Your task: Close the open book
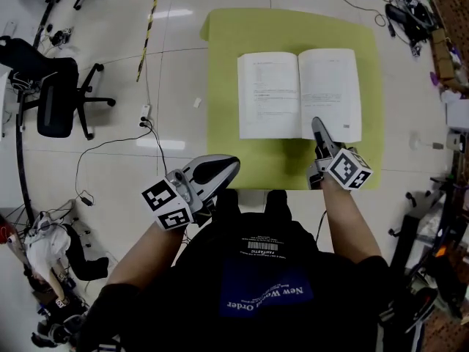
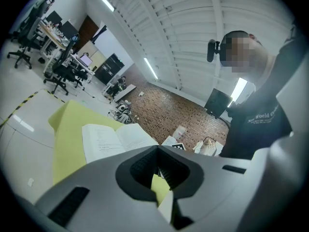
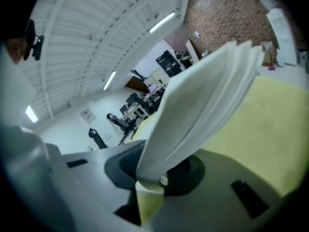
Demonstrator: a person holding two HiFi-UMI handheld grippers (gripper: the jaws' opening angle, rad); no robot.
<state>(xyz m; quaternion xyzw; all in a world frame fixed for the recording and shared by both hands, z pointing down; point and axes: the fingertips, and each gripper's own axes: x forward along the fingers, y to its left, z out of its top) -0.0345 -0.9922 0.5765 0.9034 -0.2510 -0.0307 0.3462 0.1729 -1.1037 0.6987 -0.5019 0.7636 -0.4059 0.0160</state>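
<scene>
Looked down on a yellow-green worktop (image 1: 220,72) over pale floor tiles, with an office chair (image 1: 55,94) and loose cables (image 1: 154,134) well off its left edge. Found the book (image 1: 267,94) lying open, face up, right of the worktop's middle, right page near the right edge, near side well short of the near edge. Held the left tongs (image 1: 233,164) low by the near edge, apart from the book, jaws drawn together on nothing, only worktop colour showing behind them. Had the right tongs (image 1: 319,126) at the near side of the right page, jaws almost closed and pinched on a thin sheaf of leaves (image 3: 203,95), bowed up off the rest of the book. Could not tell of any cover caught in that pinch. Judged the closing barely begun, most of the right half apparently flat on the worktop. Risked, from here, a tear or a hard crease at the pinch with too quick a swing toward the left page, so little paper carrying the pull. Risked a slip as well, smooth leaves sliding out of a shallow bite and dropping back open. Risked merely turning pages instead of shutting the book, with only loose leaves gripped and the cover left down. Risked dragging the whole book toward the left edge too, with nothing pinning the left half.
</scene>
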